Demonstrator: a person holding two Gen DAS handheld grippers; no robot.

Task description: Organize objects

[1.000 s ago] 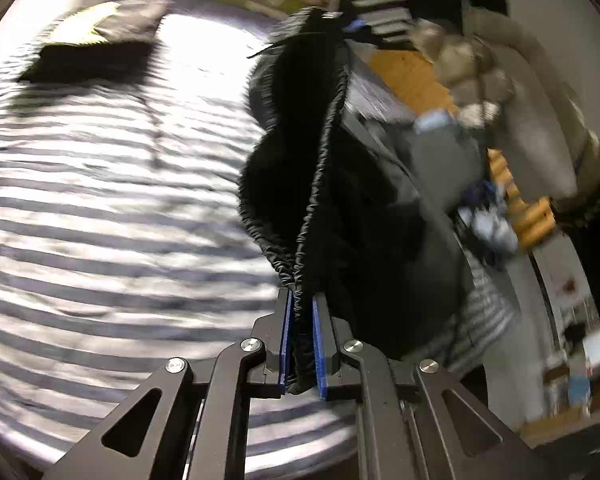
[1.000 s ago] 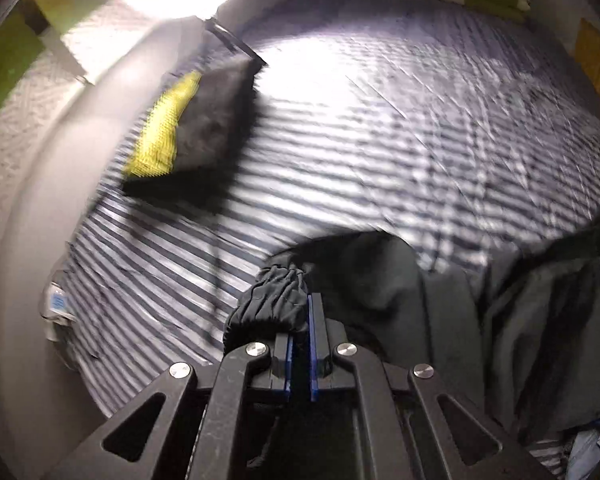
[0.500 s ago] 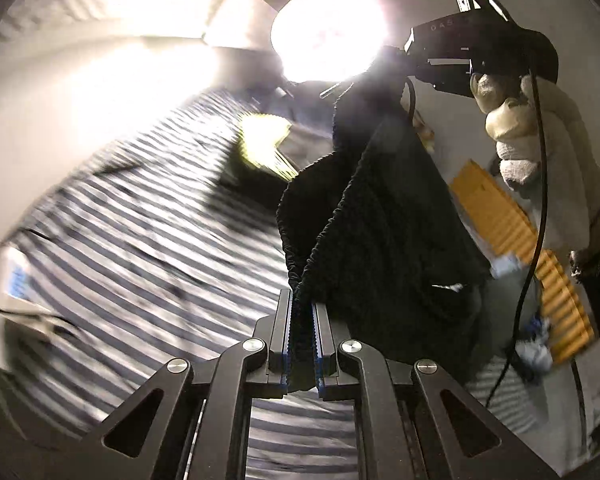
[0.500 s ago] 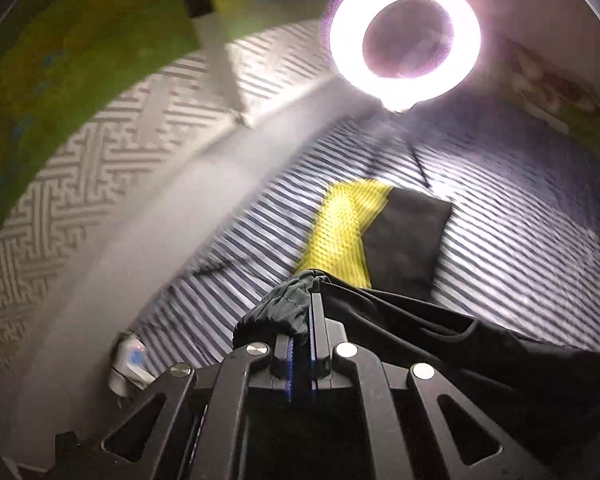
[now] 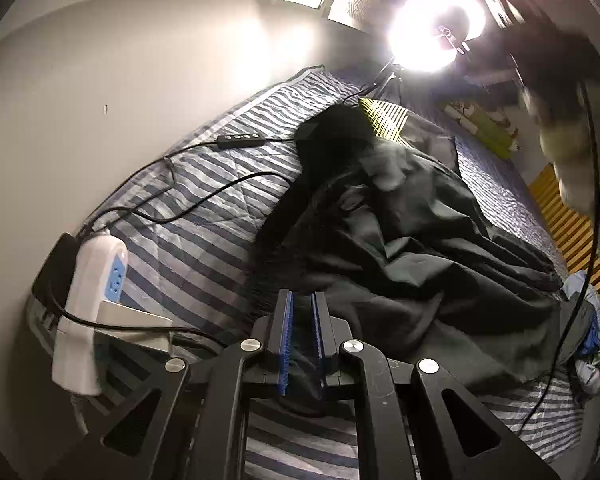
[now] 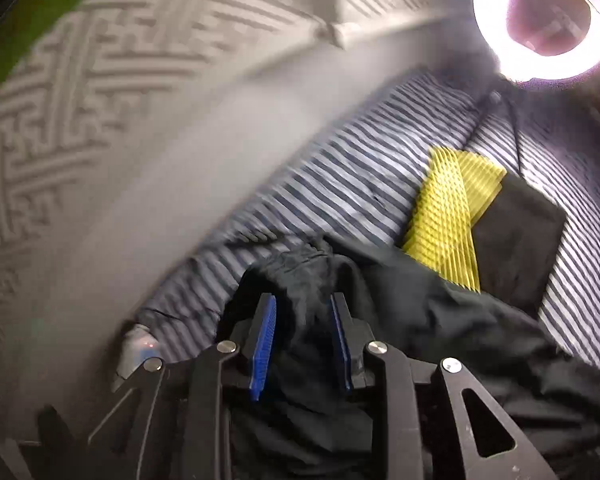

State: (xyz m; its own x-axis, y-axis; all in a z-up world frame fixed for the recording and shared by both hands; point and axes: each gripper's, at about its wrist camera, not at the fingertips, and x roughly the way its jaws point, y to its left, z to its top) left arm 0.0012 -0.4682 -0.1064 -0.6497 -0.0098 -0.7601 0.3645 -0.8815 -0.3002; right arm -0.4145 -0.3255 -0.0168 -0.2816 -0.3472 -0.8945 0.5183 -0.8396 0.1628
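Left wrist view: the left gripper (image 5: 302,336) has its jaws clamped on an edge of the crumpled black fabric garment (image 5: 412,248), which lies on the blue-and-white striped bed cover (image 5: 204,248), just in front of the folded yellow-and-black cloth (image 5: 384,120).

Right wrist view: the right gripper (image 6: 300,344) has just been opening its jaws; the garment's gathered edge sits loose between them. The laying-down step looks nearly done; next, the left jaws should let go.

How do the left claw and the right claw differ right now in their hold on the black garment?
The left claw is shut on a fold of the black garment; the right claw has just been opening, pads clear of the cloth between them. The left shows a narrow gap, the right a wide one. Both point down at the striped bed.
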